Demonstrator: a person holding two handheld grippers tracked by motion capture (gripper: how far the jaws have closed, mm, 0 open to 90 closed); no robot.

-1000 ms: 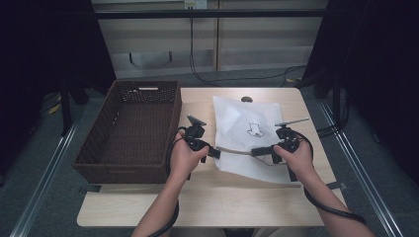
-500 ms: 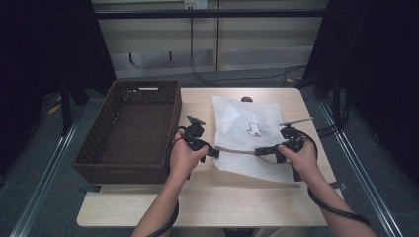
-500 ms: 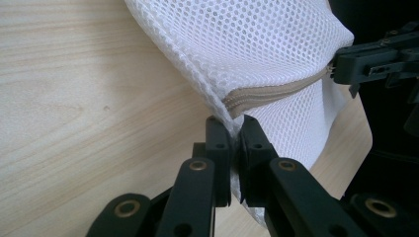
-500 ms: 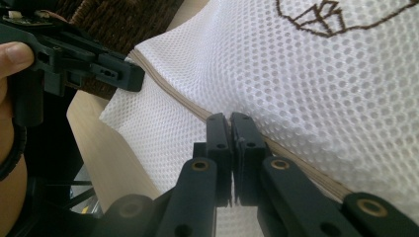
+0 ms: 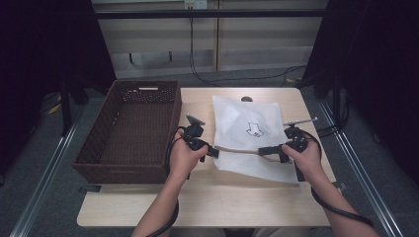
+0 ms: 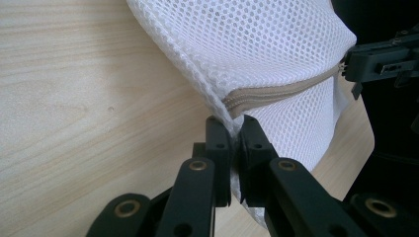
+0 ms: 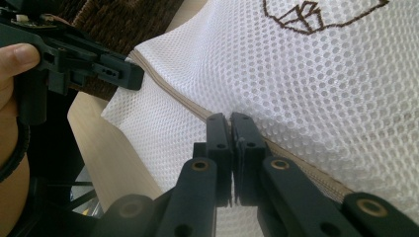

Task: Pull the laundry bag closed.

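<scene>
A brown wicker basket [image 5: 129, 129] stands on the left part of the table [image 5: 197, 202], out beyond the back of the left gripper [image 5: 210, 150]. That gripper's jaws are closed tight on the near left corner of a white mesh bag [image 5: 247, 133], pinching the fabric just where the tan zipper [image 6: 281, 91] ends; in the left gripper view the mesh rises straight from between the jaw tips and bulges up and to the right of them, with bare table to their left. The zipper runs taut from these jaws across to the jaws of the right gripper [image 5: 263, 151], so the bag's near edge is stretched between the two. The right jaws are pressed together on the zipper line [image 7: 197, 109] itself; in the right gripper view the bag [image 7: 306, 79] spreads ahead and to the right of the jaw tips, with a brown outline figure [image 7: 309, 12] printed on it far ahead of them. The rest of the bag lies flat on the table beyond both jaws.
</scene>
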